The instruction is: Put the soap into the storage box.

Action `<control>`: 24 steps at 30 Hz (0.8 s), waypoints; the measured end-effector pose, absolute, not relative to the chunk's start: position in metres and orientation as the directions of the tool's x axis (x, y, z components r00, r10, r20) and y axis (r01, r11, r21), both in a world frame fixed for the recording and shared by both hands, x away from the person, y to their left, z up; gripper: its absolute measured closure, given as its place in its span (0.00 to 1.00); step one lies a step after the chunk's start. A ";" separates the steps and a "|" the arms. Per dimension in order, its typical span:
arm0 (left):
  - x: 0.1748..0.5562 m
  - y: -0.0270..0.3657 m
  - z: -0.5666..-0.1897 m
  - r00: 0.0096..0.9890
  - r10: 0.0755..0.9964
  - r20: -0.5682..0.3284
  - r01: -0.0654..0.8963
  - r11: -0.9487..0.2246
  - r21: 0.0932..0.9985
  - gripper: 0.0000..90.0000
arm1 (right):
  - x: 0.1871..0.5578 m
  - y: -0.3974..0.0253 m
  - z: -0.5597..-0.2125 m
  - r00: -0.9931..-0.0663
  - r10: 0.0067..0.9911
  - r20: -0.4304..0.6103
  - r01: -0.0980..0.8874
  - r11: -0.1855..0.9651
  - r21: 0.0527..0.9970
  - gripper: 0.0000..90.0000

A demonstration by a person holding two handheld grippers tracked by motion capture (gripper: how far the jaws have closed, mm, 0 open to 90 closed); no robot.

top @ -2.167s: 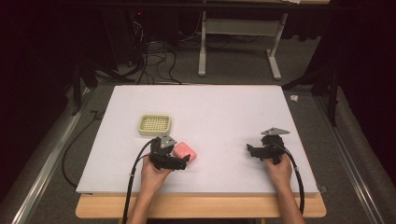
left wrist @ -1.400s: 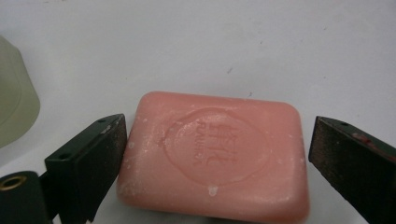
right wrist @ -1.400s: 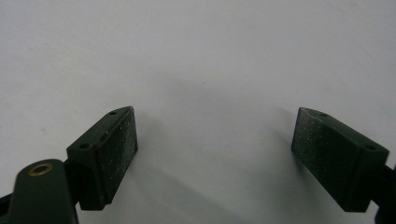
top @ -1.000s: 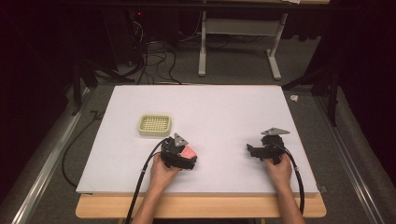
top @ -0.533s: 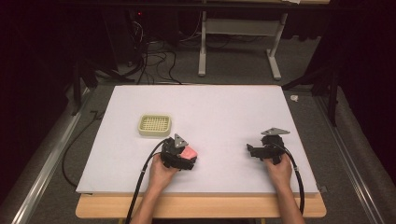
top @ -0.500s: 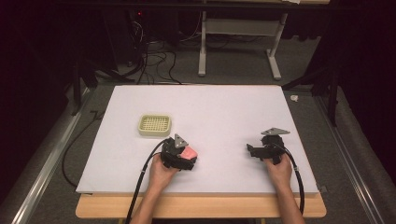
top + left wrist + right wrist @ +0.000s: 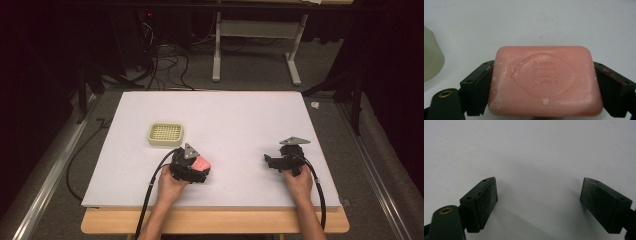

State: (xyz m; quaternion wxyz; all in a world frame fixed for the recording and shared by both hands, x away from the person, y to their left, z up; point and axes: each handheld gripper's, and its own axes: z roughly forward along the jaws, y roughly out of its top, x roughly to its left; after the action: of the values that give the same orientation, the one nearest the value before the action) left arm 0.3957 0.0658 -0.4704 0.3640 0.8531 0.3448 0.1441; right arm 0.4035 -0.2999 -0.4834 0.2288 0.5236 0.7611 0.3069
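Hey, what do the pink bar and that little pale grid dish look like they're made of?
The pink bar looks like solid soap: matte, waxy, an oval stamp with lettering pressed into its face, and whitish flecks and scuffs. The left claw has its jaws against both ends. The pale grid dish looks like moulded plastic, cream and slightly translucent at its edge, though silicone can't be ruled out.

In the high view the left tongs [image 7: 196, 172] cover most of the soap [image 7: 201, 163]. In the left gripper view the soap's [image 7: 545, 81] stamped lettering is too blurred to read, and the dish [image 7: 431, 63] is cut off by the left edge.
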 end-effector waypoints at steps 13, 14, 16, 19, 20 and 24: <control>0.390 0.083 -0.455 0.697 0.717 0.001 0.473 -0.461 0.751 0.15 | 0.404 -0.300 -0.483 -0.350 0.936 -0.030 0.655 0.267 0.707 0.17; 0.389 0.084 -0.454 0.695 0.719 0.002 0.474 -0.460 0.751 0.15 | 0.404 -0.300 -0.483 -0.349 0.937 -0.029 0.655 0.267 0.707 0.17; 0.388 0.088 -0.452 0.691 0.723 0.007 0.474 -0.460 0.751 0.15 | 0.404 -0.300 -0.483 -0.348 0.937 -0.029 0.656 0.266 0.706 0.17; 0.387 0.091 -0.451 0.686 0.728 0.007 0.476 -0.455 0.753 0.15 | 0.403 -0.300 -0.483 -0.349 0.937 -0.028 0.656 0.266 0.706 0.17; 0.387 0.092 -0.450 0.684 0.730 0.008 0.477 -0.455 0.752 0.15 | 0.404 -0.300 -0.483 -0.349 0.937 -0.028 0.656 0.266 0.706 0.17; 0.386 0.099 -0.447 0.671 0.741 0.004 0.481 -0.439 0.759 0.15 | 0.404 -0.300 -0.483 -0.348 0.937 -0.029 0.656 0.266 0.706 0.17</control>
State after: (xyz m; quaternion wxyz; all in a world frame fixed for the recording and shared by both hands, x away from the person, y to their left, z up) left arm 0.3864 0.0986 -0.4474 0.3811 0.8309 0.3677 0.1708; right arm 0.4035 -0.3002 -0.4834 0.2292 0.5228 0.7618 0.3063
